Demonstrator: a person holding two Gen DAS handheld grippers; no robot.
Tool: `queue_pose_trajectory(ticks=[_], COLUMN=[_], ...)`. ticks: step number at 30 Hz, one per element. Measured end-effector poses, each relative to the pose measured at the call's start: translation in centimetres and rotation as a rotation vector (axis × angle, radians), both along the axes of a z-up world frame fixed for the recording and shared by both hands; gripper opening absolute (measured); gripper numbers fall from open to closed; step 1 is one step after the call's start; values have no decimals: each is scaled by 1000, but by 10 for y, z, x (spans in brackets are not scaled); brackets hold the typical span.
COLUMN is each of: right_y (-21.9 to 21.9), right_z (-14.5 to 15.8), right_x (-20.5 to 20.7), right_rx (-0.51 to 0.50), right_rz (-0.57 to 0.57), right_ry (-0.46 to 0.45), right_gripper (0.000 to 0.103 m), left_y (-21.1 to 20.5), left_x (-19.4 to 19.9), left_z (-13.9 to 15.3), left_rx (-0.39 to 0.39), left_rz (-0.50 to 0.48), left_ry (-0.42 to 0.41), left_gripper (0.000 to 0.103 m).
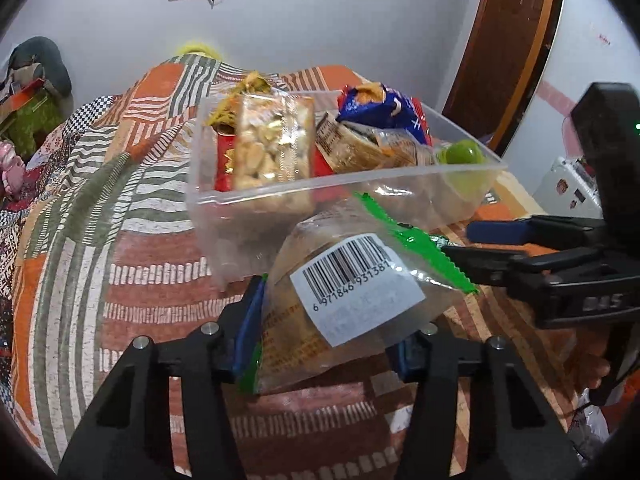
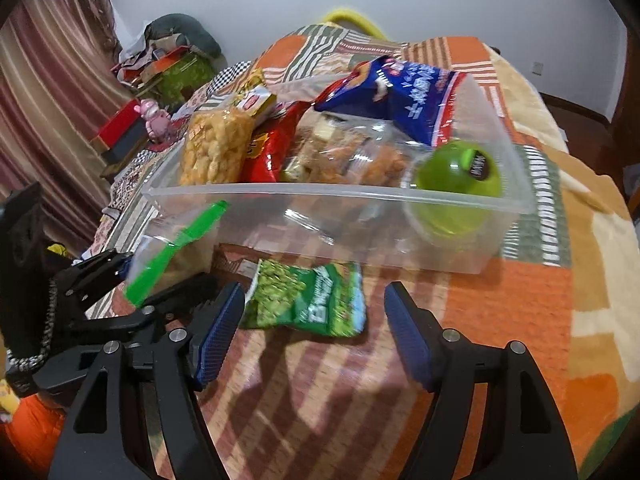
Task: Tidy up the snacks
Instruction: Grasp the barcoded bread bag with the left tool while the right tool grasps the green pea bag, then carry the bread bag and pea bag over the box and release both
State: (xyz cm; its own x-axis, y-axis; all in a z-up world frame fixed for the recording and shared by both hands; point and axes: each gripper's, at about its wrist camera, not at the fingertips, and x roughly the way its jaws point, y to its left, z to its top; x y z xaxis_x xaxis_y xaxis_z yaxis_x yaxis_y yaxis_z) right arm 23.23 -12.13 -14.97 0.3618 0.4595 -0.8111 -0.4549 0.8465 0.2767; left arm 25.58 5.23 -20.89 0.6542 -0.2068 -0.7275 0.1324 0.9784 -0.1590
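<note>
My left gripper point(image 1: 324, 328) is shut on a clear snack bag point(image 1: 340, 304) with a barcode label and green sealed edges, held just in front of a clear plastic bin point(image 1: 340, 186). The bin holds several snacks: a puffed-snack pack point(image 1: 272, 148), a blue bag point(image 1: 380, 108), a red pack and a green round cup point(image 1: 464, 156). My right gripper point(image 2: 316, 332) is open and empty above the bedspread, with a green pea-snack bag point(image 2: 308, 300) lying between its fingertips in front of the bin point(image 2: 280, 192). The held bag also shows in the right wrist view point(image 2: 172, 248), with the left gripper point(image 2: 120, 280).
The bin stands on a patchwork orange, green and white bedspread point(image 1: 120, 240). A brown door point(image 1: 508, 40) is at the back right. Clutter, a red box point(image 2: 120, 128) and a pink toy point(image 2: 154, 120) lie beyond the bed's left side, by a curtain.
</note>
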Motion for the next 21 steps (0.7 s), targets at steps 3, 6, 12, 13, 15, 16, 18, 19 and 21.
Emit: queue_pose_trajectory(ticks=[3, 6, 12, 13, 15, 16, 18, 19, 21], right_y=[8, 14, 16, 16, 18, 19, 23, 23, 23], right_z=[-6, -13, -10, -9, -8, -8, -5, -4, -2], right_x=[4, 3, 0, -2, -4, -4, -8, -11, -14], right_rx=[-12, -55, -81, -85, -96, -100, -107, -106, -100], right_rz=[16, 30, 42, 44, 51, 59, 66, 72, 72], right_ry=[24, 27, -6, -12, -21, -27, -43, -49, -54], right_gripper=[70, 70, 56, 54, 52, 49, 45, 43, 42], left_y=[7, 10, 13, 12, 11, 10, 8, 7, 6], left_x=[-3, -6, -11, -12, -13, -15, -17, -19, -21], left_z=[1, 1, 4, 4, 6, 7, 10, 13, 16], left_rx=[-25, -26, -34, -34, -32, -29, -26, -26, -25], left_rz=[1, 8, 14, 12, 9, 8, 6, 6, 7], left_ry=[6, 6, 0, -1, -4, -7, -12, -15, -21], left_gripper=[53, 53, 53, 53, 53, 53, 53, 53, 53])
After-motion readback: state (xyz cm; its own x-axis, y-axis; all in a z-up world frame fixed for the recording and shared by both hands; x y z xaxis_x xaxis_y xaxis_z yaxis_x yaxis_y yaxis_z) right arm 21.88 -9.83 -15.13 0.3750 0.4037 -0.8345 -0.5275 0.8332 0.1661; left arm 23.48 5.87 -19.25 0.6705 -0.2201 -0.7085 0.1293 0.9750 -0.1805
